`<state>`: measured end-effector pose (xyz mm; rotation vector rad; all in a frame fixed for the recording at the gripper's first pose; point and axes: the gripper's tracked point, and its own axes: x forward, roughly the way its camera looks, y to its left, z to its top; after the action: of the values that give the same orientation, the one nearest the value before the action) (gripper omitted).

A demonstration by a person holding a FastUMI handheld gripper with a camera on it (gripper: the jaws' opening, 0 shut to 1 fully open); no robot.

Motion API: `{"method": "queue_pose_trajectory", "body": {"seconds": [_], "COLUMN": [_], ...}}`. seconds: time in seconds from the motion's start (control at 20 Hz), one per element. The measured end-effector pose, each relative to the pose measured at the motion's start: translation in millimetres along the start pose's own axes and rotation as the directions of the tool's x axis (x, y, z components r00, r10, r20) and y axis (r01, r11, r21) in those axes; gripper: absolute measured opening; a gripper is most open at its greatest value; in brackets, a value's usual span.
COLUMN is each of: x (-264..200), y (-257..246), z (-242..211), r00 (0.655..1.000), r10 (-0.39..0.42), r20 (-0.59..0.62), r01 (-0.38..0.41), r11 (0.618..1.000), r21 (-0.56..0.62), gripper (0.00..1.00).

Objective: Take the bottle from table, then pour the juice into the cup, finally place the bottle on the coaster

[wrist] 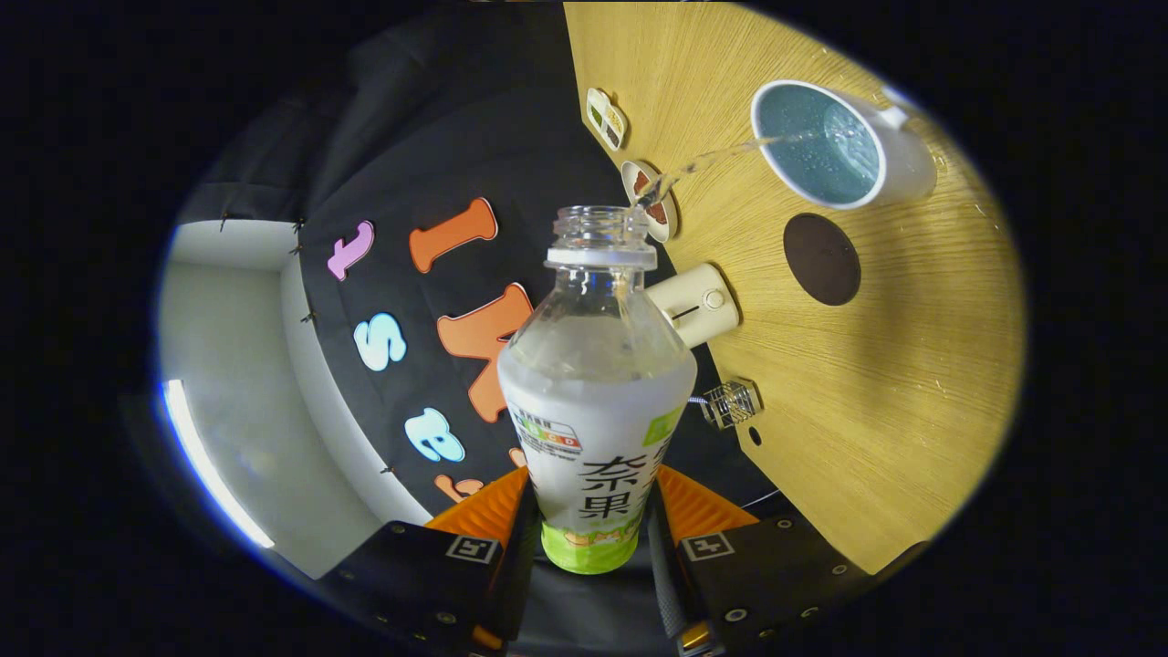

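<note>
Gripper clamped on the bottle, both fingers pressing its labelled lower body; base hidden between them; label print partly cut off, so not read; cap off, neck open; a thin stream arcs from the mouth into the cup on the wooden table; dark round coaster just beside the cup.

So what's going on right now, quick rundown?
Gripper shut on bottle, tilted, cap off. Juice stream landing in cup. Coaster bare beside cup, nothing blocking.
</note>
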<state>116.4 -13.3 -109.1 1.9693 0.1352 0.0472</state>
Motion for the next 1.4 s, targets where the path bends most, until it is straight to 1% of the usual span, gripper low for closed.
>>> {"method": "queue_pose_trajectory", "body": {"seconds": [0.7,1.1,1.4], "x": [-1,0,3], "y": [8,8,14], "z": [1,8,11], "r00": [1.0,0.999,0.999], "r10": [0.018,0.013,0.031], "r20": [0.019,0.04,0.037], "r01": [-0.019,-0.017,-0.036], "r11": [0.997,0.993,0.986], "r21": [0.073,0.12,0.164], "gripper": [0.58,0.58,0.58]}}
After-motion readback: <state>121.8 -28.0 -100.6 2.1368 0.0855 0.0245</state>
